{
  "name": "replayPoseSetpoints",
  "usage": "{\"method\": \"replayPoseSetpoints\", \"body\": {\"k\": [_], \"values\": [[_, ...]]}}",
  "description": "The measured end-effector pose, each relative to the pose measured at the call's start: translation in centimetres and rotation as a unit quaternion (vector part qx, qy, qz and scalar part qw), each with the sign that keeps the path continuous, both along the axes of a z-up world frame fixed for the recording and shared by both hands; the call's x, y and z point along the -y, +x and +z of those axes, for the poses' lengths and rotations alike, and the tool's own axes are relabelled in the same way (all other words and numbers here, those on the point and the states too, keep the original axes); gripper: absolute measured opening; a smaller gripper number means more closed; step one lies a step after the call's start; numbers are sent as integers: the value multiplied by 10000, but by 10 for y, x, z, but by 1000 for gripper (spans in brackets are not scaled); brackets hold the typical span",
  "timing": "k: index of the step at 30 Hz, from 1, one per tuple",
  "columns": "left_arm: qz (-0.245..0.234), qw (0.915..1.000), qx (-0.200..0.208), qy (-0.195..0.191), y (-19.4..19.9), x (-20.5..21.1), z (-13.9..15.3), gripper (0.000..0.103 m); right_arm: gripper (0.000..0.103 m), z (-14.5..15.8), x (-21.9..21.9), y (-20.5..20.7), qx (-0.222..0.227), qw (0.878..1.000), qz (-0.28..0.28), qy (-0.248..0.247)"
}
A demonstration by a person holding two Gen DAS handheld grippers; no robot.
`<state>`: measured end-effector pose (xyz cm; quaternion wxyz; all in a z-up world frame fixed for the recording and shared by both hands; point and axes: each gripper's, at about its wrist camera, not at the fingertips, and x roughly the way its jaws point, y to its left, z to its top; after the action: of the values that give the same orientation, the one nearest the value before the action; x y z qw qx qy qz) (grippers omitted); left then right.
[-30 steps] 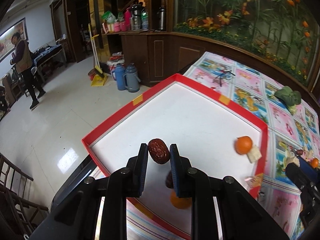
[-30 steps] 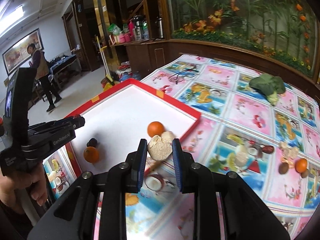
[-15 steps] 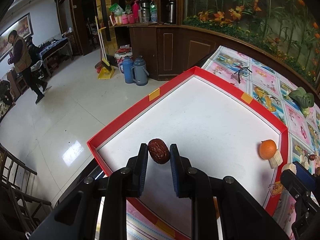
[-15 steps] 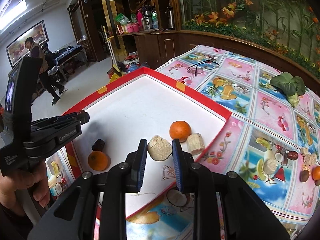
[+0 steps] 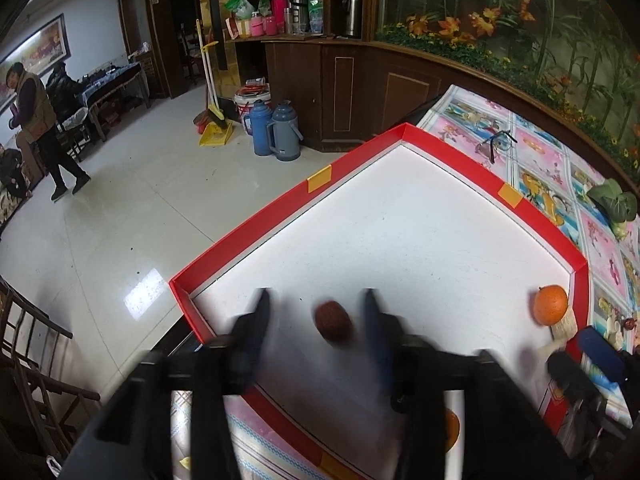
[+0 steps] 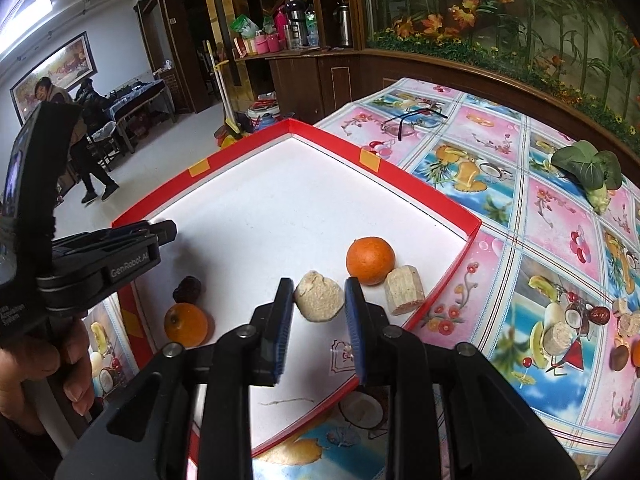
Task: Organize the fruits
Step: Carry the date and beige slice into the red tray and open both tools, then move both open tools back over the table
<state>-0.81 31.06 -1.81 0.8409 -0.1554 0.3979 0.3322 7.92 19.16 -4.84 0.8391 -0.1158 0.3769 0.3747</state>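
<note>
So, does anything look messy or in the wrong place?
A little. A few fruit pieces lie on the tablecloth, outside the red tray where the others sit. A pair of glasses also lies on the cloth, which is odd among the food. Nothing looks spilled or broken.

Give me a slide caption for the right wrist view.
Right gripper holding a beige chunk over the red tray.

Blurred left gripper [image 5: 316,312] apparently spread around date [image 5: 333,320].
</note>
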Motion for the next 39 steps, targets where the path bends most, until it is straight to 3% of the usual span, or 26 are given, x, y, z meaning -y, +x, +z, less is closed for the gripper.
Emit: {"method": "replayPoseSetpoints", "body": {"k": [1,7,13,17,21,25,31,37,39], "values": [[15,10000,48,36,-2,0,1,56,68,-1,1,1,-5,10000,-43,4],[92,9999,62,-24,-3,-4,-1,66,68,7,9,-9,-133,9994,62,311],[109,9999,72,-67,-7,-4,-4,68,68,-4,9,-37,-792,9931,713,489],[50,10000,4,-44,-6,1,-5,68,68,-20,6,-38,-1246,9883,772,428],[10,10000,-79,12,-7,7,-4,68,68,-21,0,-37,-1289,9879,828,258],[-43,9999,-135,-73,-15,17,-7,69,58,-21,4,-31,-1336,9881,757,49],[-99,9994,-79,-335,-30,37,-11,71,56,-20,41,-26,-1265,9903,542,-212],[-108,9991,381,-152,-43,60,10,73,59,-6,85,-31,-1116,9919,381,462],[-171,9982,577,-43,-45,71,21,80,72,4,106,-32,-970,9925,243,703]]}}
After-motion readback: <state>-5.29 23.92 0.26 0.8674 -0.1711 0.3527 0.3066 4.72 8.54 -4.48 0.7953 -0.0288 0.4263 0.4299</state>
